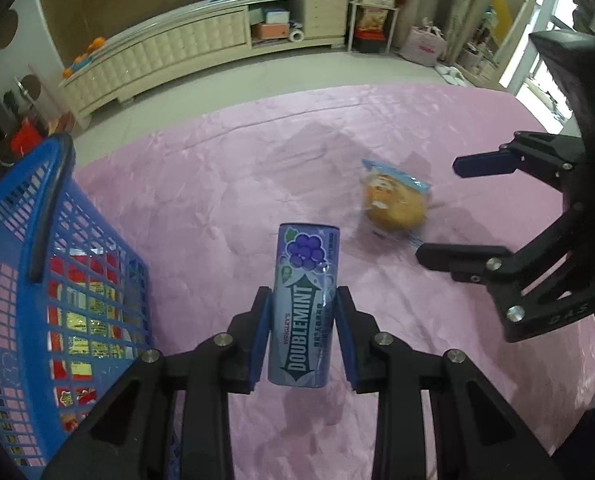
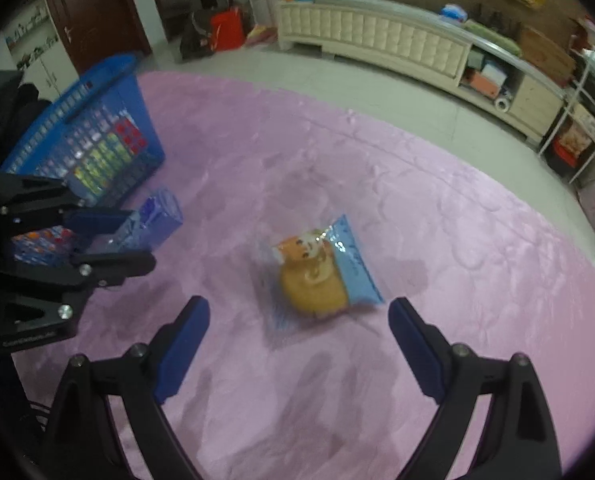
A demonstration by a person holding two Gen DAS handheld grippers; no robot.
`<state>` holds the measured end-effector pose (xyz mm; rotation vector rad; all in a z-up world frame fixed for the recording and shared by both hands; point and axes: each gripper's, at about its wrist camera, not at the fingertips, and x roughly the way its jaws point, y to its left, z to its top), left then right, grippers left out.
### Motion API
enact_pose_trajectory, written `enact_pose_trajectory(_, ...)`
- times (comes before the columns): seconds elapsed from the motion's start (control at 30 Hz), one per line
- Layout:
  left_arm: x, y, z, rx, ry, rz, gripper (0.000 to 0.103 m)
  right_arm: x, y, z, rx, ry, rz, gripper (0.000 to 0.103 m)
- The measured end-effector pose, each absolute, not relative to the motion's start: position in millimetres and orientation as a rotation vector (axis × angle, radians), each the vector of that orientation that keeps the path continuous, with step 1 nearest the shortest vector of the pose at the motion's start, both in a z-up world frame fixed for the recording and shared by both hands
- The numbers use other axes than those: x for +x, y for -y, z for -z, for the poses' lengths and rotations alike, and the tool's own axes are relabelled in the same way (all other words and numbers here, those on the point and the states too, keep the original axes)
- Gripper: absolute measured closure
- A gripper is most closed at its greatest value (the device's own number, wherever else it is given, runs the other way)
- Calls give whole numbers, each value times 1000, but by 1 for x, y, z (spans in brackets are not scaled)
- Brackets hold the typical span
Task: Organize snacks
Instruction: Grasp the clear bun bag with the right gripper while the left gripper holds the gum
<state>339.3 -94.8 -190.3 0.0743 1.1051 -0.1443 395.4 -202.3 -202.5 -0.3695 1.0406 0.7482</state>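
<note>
My left gripper (image 1: 302, 300) is shut on a purple Doublemint gum bottle (image 1: 303, 304), holding it above the pink blanket (image 1: 217, 184); the same gripper (image 2: 137, 236) and bottle (image 2: 153, 220) show at the left of the right wrist view. A blue mesh basket (image 1: 13, 216) with snack packets inside stands just to the left of the bottle, and in the right wrist view the basket (image 2: 97, 92) is at far left. A wrapped bun (image 1: 393, 204) in clear and blue plastic lies on the blanket. My right gripper (image 2: 299, 308) stands open just short of the bun (image 2: 317, 280), its fingers spread wider than it; in the left wrist view the right gripper (image 1: 445, 212) is beside the bun.
A cream low cabinet (image 1: 201, 44) with boxes runs along the far wall beyond the blanket's edge and a strip of grey floor. A white rack (image 1: 373, 4), bags and a red container (image 2: 227, 28) stand near the walls. The blanket around the bun is bare.
</note>
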Motion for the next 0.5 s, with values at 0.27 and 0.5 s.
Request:
enact_pose_trajectory(0.27,341,93,188,78,-1108,106,74,419,183,229,-448,-1073,-813,13)
enact_pose_trajectory(0.5,341,97,188,87,-1097,95,74,422,178,234,-511,-1047,-769,46)
